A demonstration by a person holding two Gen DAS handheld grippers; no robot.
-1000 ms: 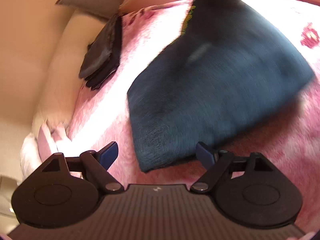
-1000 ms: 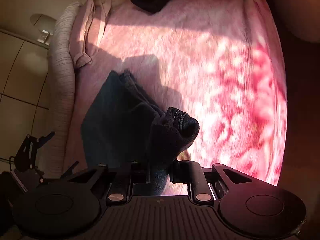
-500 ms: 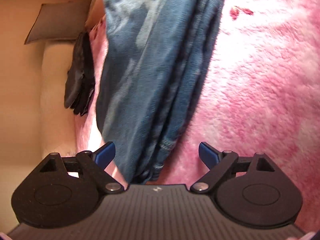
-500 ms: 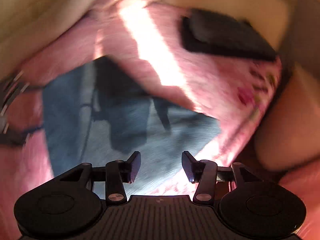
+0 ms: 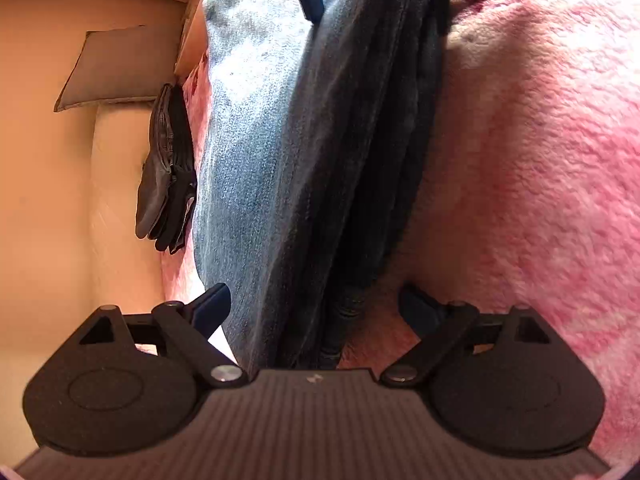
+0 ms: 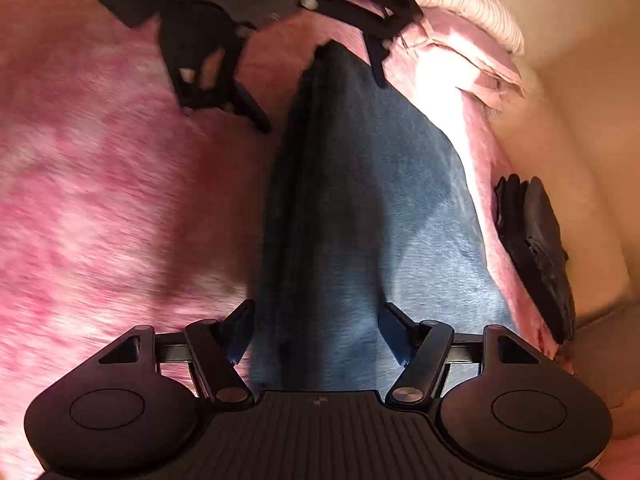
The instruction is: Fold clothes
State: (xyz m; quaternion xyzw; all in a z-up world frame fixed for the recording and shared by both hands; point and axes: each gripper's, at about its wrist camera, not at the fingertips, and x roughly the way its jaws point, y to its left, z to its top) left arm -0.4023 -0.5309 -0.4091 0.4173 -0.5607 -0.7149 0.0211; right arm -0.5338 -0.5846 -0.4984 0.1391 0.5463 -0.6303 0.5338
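A: We see the folded jeans running from the top centre of the left wrist view down to its bottom centre, lying on the pink fleece blanket.

B: In the right wrist view the jeans fill the middle, stacked edges towards the left.

A: Our left gripper stands wide open, one end of the jeans between its fingers, pads clear of the cloth.

B: Our right gripper is opening over the other end; nothing is pinched. The left gripper faces it at the top.

A: Folded dark clothes lie left of the jeans, a grey cushion at upper left.
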